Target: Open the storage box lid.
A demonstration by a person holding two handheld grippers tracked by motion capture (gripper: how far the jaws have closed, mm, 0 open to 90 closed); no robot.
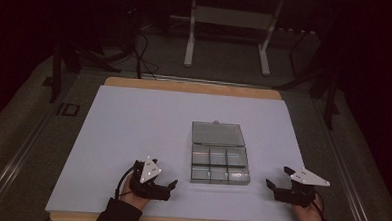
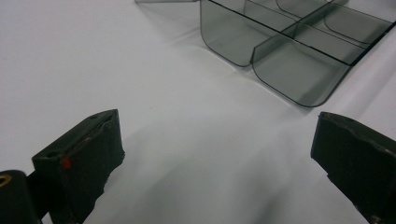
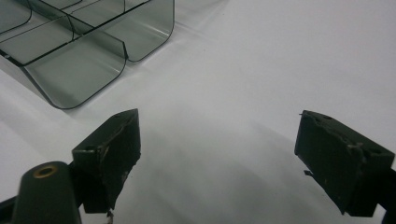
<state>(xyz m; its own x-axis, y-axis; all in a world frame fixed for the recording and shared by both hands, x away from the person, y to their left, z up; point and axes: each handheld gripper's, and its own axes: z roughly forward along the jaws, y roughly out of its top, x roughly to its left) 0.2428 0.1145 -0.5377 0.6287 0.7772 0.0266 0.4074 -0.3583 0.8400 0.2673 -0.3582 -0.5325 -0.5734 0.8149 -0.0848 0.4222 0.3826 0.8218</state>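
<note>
Smoky transparent plastic compartment box (image 1: 220,161) lies with its lid open flat on the white sheet (image 1: 133,133). Left gripper (image 1: 170,185) sits just left of the box, right gripper (image 1: 277,180) just right; both gape, holding nothing. No writing is legible on the box.

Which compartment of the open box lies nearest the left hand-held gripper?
The near-left corner compartment of the box, in the front row on the side facing the left hand-held gripper; the others lie farther right or back.

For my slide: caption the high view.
Open left gripper and right gripper flank an open clear compartment box.
</note>
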